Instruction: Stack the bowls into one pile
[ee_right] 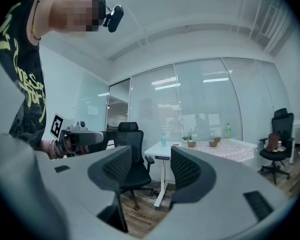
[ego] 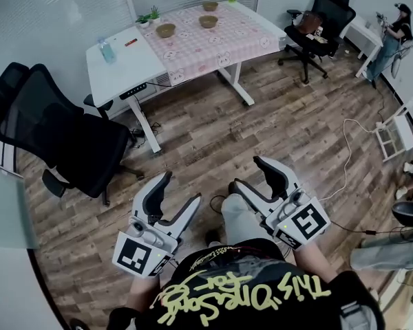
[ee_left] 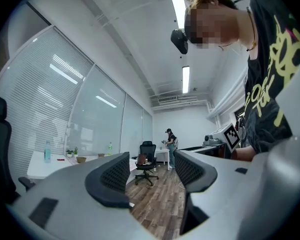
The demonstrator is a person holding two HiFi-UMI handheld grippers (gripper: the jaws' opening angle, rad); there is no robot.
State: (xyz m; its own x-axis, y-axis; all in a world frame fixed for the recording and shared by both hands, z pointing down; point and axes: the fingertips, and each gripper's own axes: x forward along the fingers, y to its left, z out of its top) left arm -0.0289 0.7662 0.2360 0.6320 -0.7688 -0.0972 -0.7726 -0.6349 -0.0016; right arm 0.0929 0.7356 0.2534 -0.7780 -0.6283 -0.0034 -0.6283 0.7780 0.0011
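Jaws stand spread with nothing between them on both the left gripper [ego: 181, 190] and the right gripper [ego: 246, 172], held over the wood floor [ego: 213, 136]. Yellow script crosses the person's black shirt [ego: 261, 298]; only "This" reads clearly. Farther off, on the pink checked cloth [ego: 220, 43] of the white table [ego: 124, 67], three bowls sit mouth-up and apart, none stacked: left bowl [ego: 166, 30], middle bowl [ego: 208, 21], far bowl [ego: 210, 6]. Two bottles [ego: 107, 50] stand there too.

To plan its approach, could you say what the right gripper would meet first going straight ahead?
Past the right gripper, probably the black office chair, nearer than the white desk; depth unclear.
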